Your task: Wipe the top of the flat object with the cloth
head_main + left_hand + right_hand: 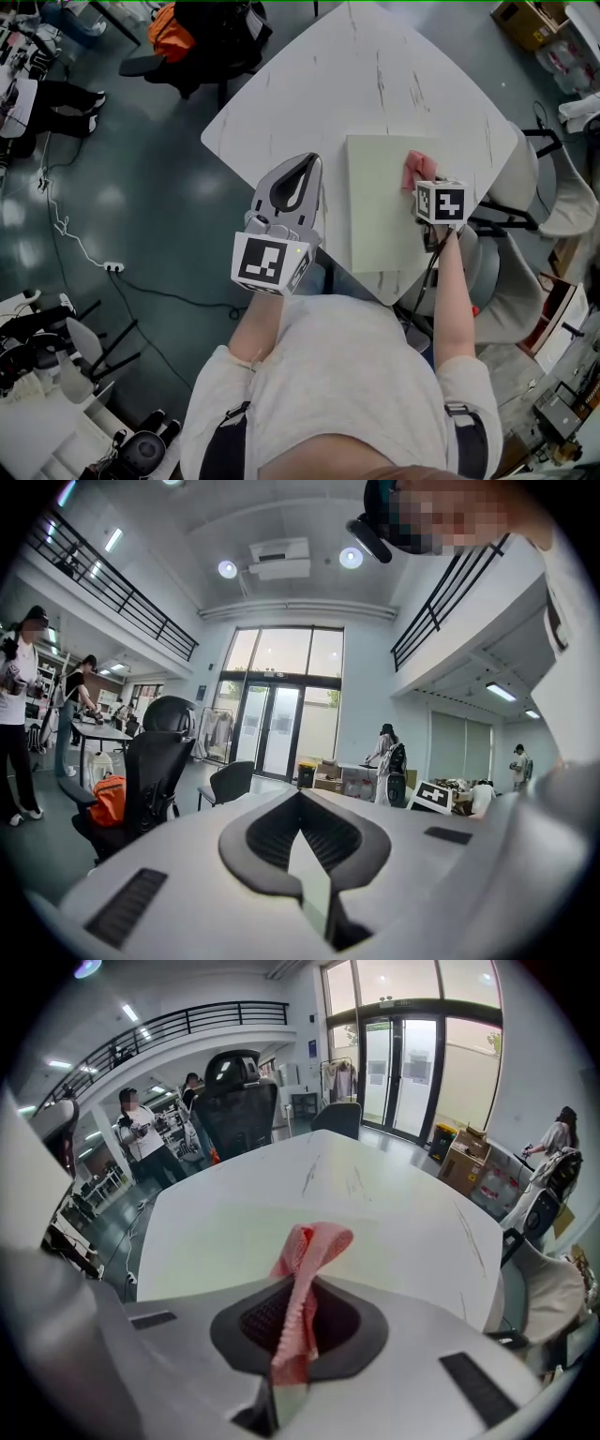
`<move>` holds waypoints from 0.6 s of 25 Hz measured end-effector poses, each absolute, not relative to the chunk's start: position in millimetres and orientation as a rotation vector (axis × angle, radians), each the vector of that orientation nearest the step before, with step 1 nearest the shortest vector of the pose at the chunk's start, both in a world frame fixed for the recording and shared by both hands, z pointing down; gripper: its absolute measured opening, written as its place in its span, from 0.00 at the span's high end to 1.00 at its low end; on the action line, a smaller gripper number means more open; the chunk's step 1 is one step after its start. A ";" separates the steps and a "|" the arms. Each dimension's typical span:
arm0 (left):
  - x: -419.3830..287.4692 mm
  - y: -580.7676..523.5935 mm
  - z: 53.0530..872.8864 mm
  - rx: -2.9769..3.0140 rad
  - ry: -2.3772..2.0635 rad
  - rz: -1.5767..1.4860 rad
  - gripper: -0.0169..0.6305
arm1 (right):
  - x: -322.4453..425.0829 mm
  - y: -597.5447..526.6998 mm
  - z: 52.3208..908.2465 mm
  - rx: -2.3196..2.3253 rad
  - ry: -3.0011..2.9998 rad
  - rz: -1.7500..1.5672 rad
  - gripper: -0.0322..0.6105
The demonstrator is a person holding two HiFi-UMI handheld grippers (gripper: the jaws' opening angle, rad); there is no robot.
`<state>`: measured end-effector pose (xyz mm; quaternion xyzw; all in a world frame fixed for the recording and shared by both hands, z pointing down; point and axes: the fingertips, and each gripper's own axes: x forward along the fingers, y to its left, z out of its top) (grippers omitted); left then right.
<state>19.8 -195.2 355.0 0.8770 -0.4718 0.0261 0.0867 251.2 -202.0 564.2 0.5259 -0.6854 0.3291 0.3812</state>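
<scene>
A pale green flat board (380, 206) lies on the white marbled table (309, 89), near its front right edge. At the board's right side my right gripper (424, 180) is shut on a pink cloth (416, 169). In the right gripper view the cloth (314, 1241) stands up out of the right gripper (298, 1288) and folds over above the board (211, 1232). My left gripper (312, 161) hovers at the table's left edge, just left of the board and not touching it. Its jaws are shut with nothing in them, and in its own view the left gripper (302, 803) points out into the room.
A black office chair with an orange bag (173, 33) stands beyond the table's far left corner. Grey chairs (553, 202) crowd the right side. A cable and power strip (112, 267) lie on the floor at left. Cardboard boxes (525, 19) sit at the far right.
</scene>
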 end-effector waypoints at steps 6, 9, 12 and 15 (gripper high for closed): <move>-2.5 -192.2 355.4 2.596 -1.430 0.077 0.95 | 209.3 -206.5 564.4 1.303 -1.792 0.839 0.91; -14.2 -190.4 355.2 2.589 -1.440 0.073 0.95 | 190.1 -205.1 565.9 1.290 -1.802 0.847 0.91; -27.0 -189.3 355.0 2.583 -1.448 0.067 0.95 | 170.8 -205.0 566.1 1.279 -1.814 0.845 0.91; -38.8 -189.2 354.9 2.582 -1.451 0.071 0.95 | 152.4 -205.8 565.3 1.266 -1.828 0.845 0.91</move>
